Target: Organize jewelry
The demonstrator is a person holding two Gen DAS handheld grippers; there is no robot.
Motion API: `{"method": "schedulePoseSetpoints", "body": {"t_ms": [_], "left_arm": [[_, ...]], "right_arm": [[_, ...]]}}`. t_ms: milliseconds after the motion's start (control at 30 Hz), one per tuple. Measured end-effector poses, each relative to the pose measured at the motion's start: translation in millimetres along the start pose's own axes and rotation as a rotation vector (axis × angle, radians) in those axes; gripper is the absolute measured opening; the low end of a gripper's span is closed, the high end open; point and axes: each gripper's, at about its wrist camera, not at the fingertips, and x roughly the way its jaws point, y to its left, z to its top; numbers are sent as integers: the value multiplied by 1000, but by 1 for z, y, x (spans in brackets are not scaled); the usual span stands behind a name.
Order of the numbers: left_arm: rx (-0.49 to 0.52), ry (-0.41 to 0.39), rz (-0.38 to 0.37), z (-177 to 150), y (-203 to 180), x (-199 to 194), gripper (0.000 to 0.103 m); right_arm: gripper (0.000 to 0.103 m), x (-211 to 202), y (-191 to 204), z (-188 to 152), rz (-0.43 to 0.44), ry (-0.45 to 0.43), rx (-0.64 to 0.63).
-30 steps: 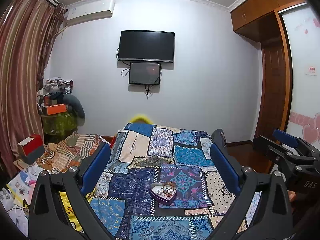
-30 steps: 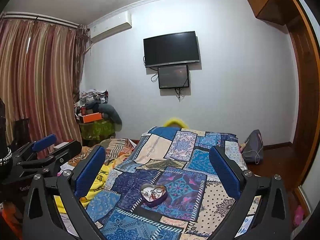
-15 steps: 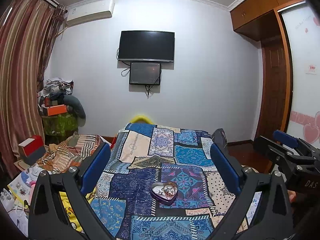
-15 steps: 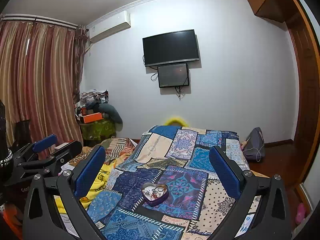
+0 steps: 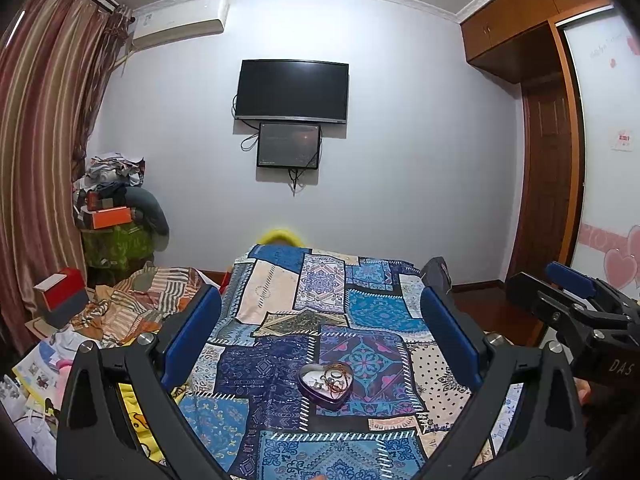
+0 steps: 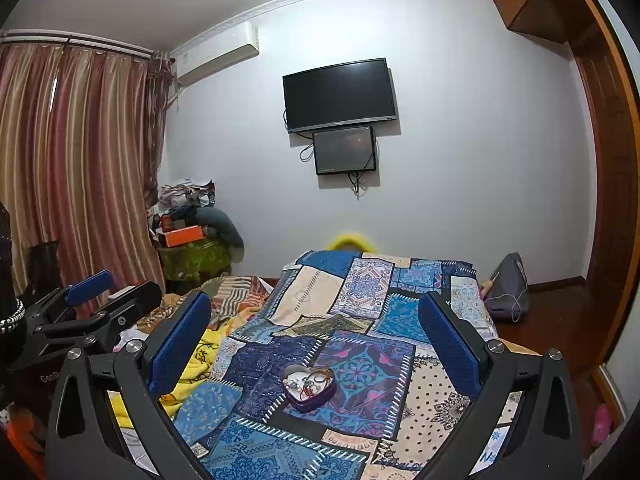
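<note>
Pale lilac walls close off the far end of a bedroom, where a black flat-screen television (image 5: 291,92) hangs above a smaller dark screen (image 5: 289,145). Nearer, a bed is covered by a blue, cream and purple patchwork quilt (image 5: 280,300). On the quilt's near part sits a purple heart-shaped tin (image 5: 325,385), open at the top, holding a tangle of jewelry (image 5: 334,378): thin rings and reddish cord, too small to sort out.

From the left wrist view, the left gripper (image 5: 320,334) hangs above the near end of the bed with its blue-padded fingers (image 5: 192,332) spread wide and nothing between them; the tin lies below and between them, well apart from both. At the right edge of this view the right gripper (image 5: 572,304) shows side-on, black with a blue pad, beside a brown wooden door and a white wardrobe panel (image 5: 608,200) printed with pink hearts, which the other camera does not show.

From the right wrist view, the right gripper's own fingers are likewise wide apart and empty, the tin (image 6: 308,387) again between them on the quilt. This view alone shows a grey bag (image 6: 508,288) on the floor to the right of the bed, and the full width of the striped red-brown curtains (image 6: 76,168) on the left. The left gripper (image 6: 92,304) appears at the left edge here. Both views show a white wall air conditioner (image 6: 218,54) and a cluttered pile with an orange box (image 6: 184,236) in the far left corner.
</note>
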Motion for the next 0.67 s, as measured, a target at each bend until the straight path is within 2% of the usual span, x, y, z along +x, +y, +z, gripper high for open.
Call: {"method": "schedulePoseSetpoints", "body": {"t_ms": [667], "left_arm": [[3, 11, -15, -1, -1, 3, 103]], "right_arm": [[103, 3, -1, -2, -1, 13, 11]]}}
